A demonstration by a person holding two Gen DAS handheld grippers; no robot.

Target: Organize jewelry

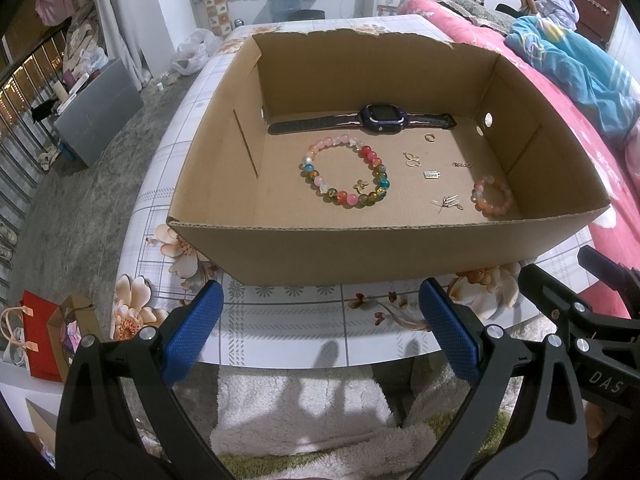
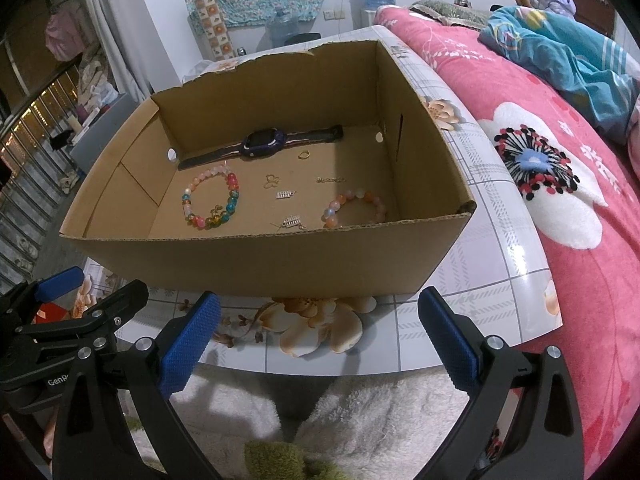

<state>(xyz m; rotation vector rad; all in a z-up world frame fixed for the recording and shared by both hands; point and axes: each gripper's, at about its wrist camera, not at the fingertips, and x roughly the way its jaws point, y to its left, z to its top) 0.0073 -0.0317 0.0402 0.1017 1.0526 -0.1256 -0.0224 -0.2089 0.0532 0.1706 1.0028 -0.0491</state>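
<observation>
Cardboard box (image 1: 400, 252), open-topped, far rim torn; stands on the floral-patterned worktop (image 1: 304, 320), near its front edge. A bed with pink cover (image 2: 560, 200) lies just beside the worktop on the right.

Contents of the box, all lying flat on its floor:
- Watch (image 1: 378, 117), dark strap and dark blue case, laid out lengthwise along the back wall.
- Multicolour bead bracelet (image 1: 345, 171), large, pink, blue, amber and red beads, left of centre.
- Small gold butterfly charm (image 1: 360, 186), inside that bracelet's ring, close to its near beads.
- Pink-orange bead bracelet (image 1: 493, 196), smaller, in the near right corner.
- Gold ring (image 1: 429, 137), just in front of the watch strap, right of centre.
- Gold openwork pendant (image 1: 412, 159), centre of the floor.
- Short silver chain piece (image 1: 462, 165), right of the pendant.
- Small silver rectangular charm (image 1: 432, 175), between the pendant and the smaller bracelet.
- Silver comb-like piece (image 1: 447, 202), near the front wall, just left of the smaller bracelet.

Left tool (image 1: 320, 328): blue-padded fingers spread wide, nothing between them, held outside the box in front of its near wall, above the worktop edge.

Right tool (image 2: 320, 334): fingers likewise spread wide and empty, in front of the box's near wall.
</observation>
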